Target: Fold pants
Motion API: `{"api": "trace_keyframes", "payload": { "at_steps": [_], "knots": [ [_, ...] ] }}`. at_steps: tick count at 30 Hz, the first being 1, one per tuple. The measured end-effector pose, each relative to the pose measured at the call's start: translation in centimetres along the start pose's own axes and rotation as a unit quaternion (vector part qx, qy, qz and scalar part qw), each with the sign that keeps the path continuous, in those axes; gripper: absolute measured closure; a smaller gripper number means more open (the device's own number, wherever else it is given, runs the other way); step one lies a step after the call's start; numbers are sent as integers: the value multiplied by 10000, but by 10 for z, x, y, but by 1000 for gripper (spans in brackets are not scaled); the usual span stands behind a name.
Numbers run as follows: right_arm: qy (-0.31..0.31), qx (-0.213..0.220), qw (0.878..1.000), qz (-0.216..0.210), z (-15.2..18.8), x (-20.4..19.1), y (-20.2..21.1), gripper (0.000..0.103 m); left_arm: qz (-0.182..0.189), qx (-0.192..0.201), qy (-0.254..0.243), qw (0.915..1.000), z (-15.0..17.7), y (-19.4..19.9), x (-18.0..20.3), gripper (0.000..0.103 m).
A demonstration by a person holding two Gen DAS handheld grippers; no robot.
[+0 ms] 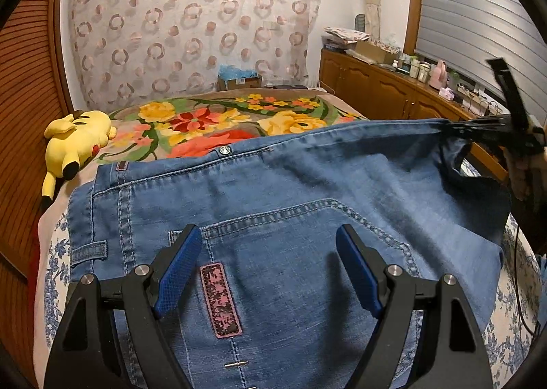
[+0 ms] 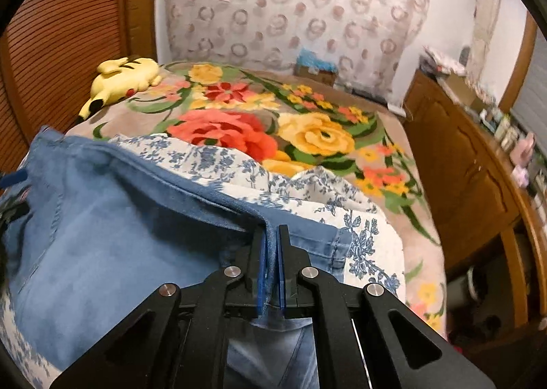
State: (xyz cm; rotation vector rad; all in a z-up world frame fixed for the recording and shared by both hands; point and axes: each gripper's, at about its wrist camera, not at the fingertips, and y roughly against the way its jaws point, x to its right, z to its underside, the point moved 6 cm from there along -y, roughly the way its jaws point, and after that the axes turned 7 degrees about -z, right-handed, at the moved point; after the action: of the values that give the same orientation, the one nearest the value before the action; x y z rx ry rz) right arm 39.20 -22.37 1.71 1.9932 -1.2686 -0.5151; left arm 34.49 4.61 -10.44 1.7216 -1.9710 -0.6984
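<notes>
jeans [image 1: 273,190] lie on the bed [image 2: 342,135] w/ one edge lifted; right claw [image 2: 272,235] pinches that denim edge tight; left claw [image 1: 268,245] gapes wide over the back pocket, holding nothing

Lower part of the jeans [image 1: 290,201] cut off by the bottom edge and hidden behind the left gripper [image 1: 268,266]. Small bottles on the cabinet [image 1: 376,88] too tiny to identify. Right-wrist view blurred along the cabinet side; held hem partly hidden inside the right gripper [image 2: 272,262].
</notes>
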Motion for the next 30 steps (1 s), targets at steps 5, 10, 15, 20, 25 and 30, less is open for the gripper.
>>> {"api": "trace_keyframes", "payload": {
  "at_steps": [5, 10, 15, 20, 25, 30],
  "knots": [
    [-344, 166, 9990, 229, -18, 7, -5, 60, 5, -18, 17, 10000, 0, -1, 0, 22],
    [-454, 323, 9982, 198, -12, 0, 1, 56, 4, -34, 9, 10000, 0, -2, -1, 22],
    [-303, 228, 9993, 57, 8, -7, 4, 56, -2, -33, -5, 10000, 1, -2, -2, 22],
    [-158, -63, 9997, 149, 31, -2, 4, 56, 1, -34, -1, 10000, 1, -2, -2, 22],
    [-570, -123, 9981, 179, 38, 15, 11, 56, -3, -35, -9, 10000, 1, -2, -2, 22],
    [-840, -68, 9964, 116, 59, 13, 37, 51, -2, -31, -13, 10000, 1, -2, -2, 22]
  ]
}}
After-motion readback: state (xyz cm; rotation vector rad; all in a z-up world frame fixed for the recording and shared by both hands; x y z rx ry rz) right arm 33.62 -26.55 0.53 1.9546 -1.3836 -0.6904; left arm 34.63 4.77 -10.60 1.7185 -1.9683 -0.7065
